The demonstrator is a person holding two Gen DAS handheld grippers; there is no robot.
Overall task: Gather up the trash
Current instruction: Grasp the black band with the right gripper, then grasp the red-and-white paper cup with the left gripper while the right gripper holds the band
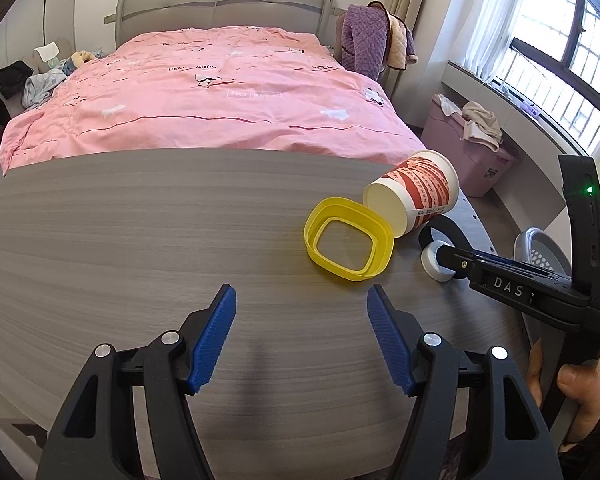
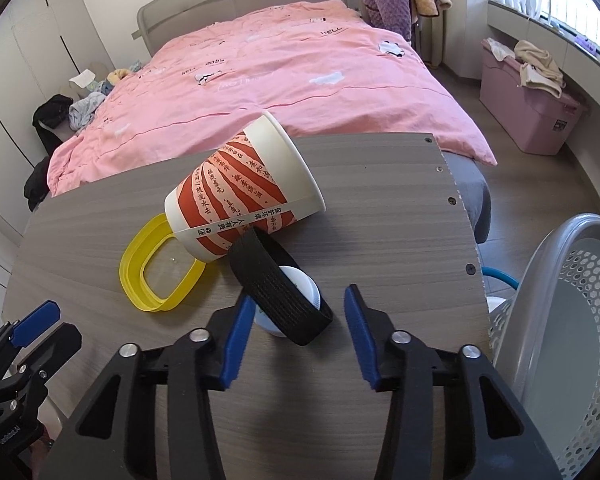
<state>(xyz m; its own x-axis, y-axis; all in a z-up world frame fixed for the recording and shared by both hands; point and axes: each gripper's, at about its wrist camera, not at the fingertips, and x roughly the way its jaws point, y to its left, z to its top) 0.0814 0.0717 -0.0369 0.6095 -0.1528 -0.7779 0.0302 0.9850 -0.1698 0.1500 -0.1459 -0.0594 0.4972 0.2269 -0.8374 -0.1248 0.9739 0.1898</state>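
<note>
On the grey wooden table [image 1: 120,232] [image 2: 380,208] lie a tipped red-and-white paper cup [image 1: 414,192] [image 2: 244,188], a yellow plastic lid ring [image 1: 348,244] [image 2: 156,272], a black band [image 1: 444,228] [image 2: 280,284] and a small white round lid [image 1: 434,262] [image 2: 306,286]. My left gripper [image 1: 302,304] is open and empty, just short of the yellow ring. My right gripper [image 2: 298,316] is open, its blue fingers [image 2: 356,320] either side of the black band and white lid, not closed on them.
A grey perforated basket [image 2: 560,320] [image 1: 540,248] stands right of the table's edge. A bed with a pink duvet [image 1: 220,92] [image 2: 280,80] lies beyond the table. A pink storage box [image 1: 472,148] [image 2: 528,100] with clothes stands by the window.
</note>
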